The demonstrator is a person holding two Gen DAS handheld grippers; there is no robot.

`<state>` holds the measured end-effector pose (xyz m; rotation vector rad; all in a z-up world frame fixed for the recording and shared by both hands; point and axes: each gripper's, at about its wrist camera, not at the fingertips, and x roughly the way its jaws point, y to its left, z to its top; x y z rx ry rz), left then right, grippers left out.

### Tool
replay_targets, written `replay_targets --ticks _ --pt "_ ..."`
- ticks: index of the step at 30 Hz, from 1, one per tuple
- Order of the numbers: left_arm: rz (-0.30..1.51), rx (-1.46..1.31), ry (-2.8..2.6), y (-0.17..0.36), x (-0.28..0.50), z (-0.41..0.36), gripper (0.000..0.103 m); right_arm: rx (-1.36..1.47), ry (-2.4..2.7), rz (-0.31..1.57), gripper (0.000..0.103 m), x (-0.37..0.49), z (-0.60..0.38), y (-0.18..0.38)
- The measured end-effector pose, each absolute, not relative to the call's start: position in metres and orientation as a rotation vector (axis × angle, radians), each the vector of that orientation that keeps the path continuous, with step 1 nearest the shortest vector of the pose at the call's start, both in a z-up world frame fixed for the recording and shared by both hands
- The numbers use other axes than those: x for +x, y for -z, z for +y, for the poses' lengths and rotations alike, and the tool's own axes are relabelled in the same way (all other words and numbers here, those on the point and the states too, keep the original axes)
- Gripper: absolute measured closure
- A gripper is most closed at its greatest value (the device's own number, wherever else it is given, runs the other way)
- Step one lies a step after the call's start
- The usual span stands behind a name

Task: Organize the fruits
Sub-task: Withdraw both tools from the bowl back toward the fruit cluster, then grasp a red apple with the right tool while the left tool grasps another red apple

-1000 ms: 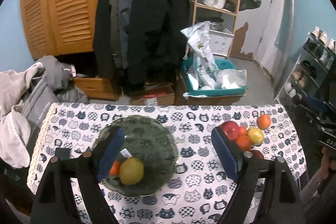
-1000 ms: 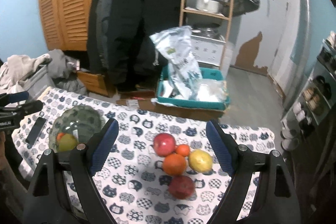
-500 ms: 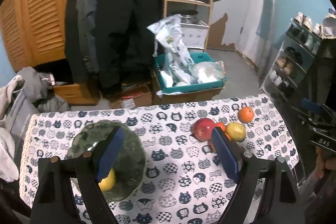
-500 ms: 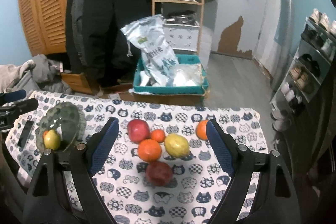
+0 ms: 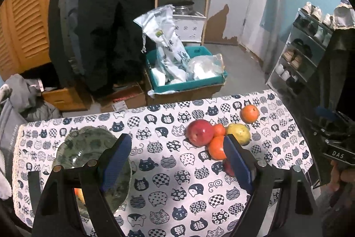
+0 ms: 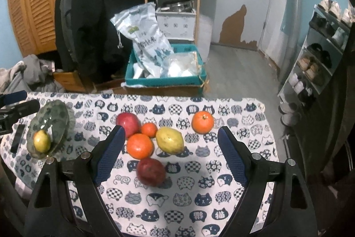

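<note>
Right wrist view showed the right gripper (image 6: 169, 148) spread wide and empty above the fruits (image 6: 155, 141) in the centre, probably to choose one. At the left of the frame, the green bowl (image 6: 55, 117) held one yellow-green fruit (image 6: 41, 141). The left gripper (image 5: 175, 161) was also spread, holding nothing.

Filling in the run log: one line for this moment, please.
left tool open, empty | right tool open, empty | bowl: yellow fruit
</note>
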<state>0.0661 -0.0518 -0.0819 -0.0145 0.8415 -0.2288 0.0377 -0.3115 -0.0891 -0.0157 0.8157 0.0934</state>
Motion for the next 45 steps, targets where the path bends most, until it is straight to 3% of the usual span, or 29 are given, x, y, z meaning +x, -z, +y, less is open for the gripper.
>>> replay_targets --ticks 24,45 --pt "1.055 0.018 0.183 0.190 0.102 -0.070 0.017 0.032 -0.160 1.163 0.019 0.080 -0.290 0.223" --pt "1.152 0.051 0.158 0.242 0.111 -0.074 0.017 -0.018 -0.190 1.287 0.022 0.099 -0.263 0.286"
